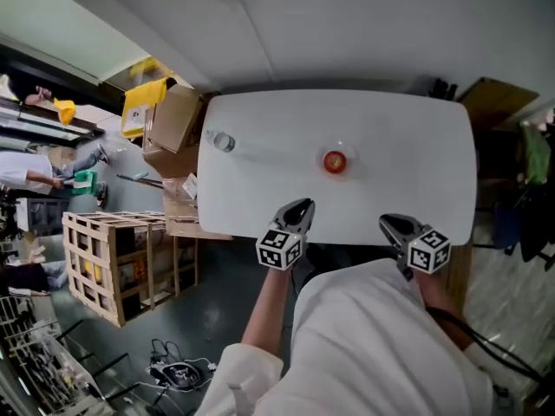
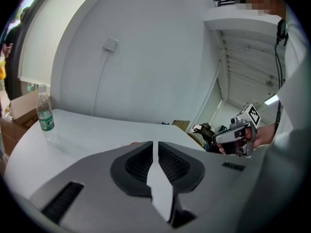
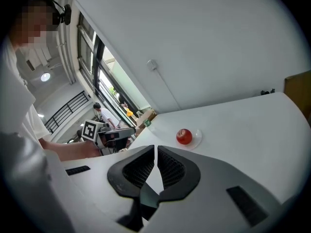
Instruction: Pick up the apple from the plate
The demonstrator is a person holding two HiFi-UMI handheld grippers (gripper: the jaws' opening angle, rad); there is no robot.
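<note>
A red apple (image 1: pixel 335 161) sits on a small clear plate (image 1: pixel 335 172) near the middle of the white table (image 1: pixel 416 146). The right gripper view shows the apple (image 3: pixel 184 136) on the plate (image 3: pixel 197 139), just beyond my right gripper (image 3: pixel 156 148), whose jaws stand together with nothing between them. In the head view both grippers hover over the table's near edge, the left gripper (image 1: pixel 299 208) left of the apple and the right gripper (image 1: pixel 392 224) to its right. My left gripper (image 2: pixel 155 144) is shut and empty. Its jaws hide all but a red sliver of the apple (image 2: pixel 134 143).
A clear water bottle (image 1: pixel 223 140) with a green label (image 2: pixel 45 114) stands at the table's far left. Cardboard boxes (image 1: pixel 173 120) and a wooden crate (image 1: pixel 113 263) sit on the floor left of the table. A wall runs behind the table's far edge.
</note>
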